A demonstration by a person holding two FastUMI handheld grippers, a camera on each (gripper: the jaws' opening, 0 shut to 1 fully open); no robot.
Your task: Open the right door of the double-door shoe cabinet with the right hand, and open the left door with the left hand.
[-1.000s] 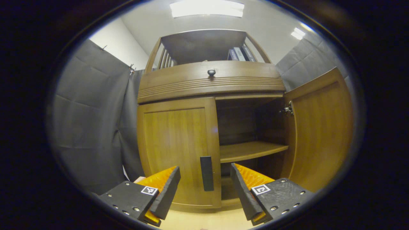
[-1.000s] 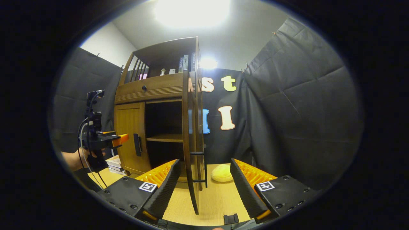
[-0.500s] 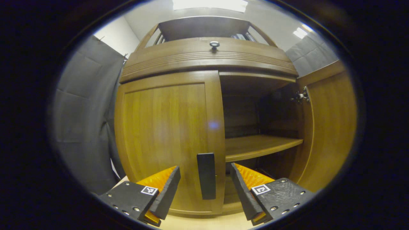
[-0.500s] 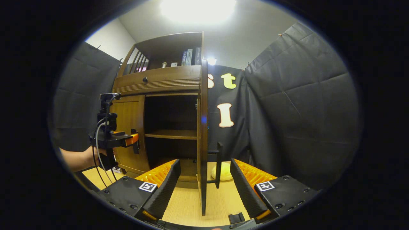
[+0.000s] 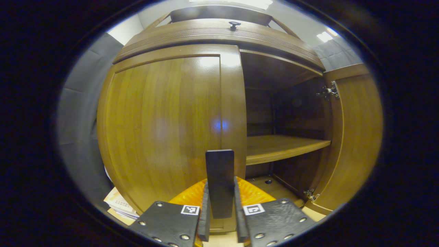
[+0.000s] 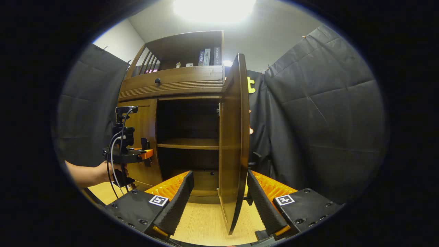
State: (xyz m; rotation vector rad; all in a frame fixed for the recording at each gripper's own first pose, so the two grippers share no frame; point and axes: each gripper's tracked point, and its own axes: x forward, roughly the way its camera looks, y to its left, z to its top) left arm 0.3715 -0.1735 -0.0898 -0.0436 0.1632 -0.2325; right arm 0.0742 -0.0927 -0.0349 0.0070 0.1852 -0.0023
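A recording booth dressed up as a home corner: black cloth walls (image 6: 319, 103) pinned up on every side, a wooden shoe cabinet (image 6: 178, 85) with books (image 6: 208, 56) on its top shelf, standing on a pale counter (image 6: 202, 219) under a bright ceiling light (image 6: 212, 7)

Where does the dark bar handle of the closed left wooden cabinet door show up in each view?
Left gripper view: the dark bar handle stands bottom centre, clamped between the left gripper fingers.
Right gripper view: it sits left of centre, small, at the left gripper's tip.
Shared landmark: the wooden inner shelf.
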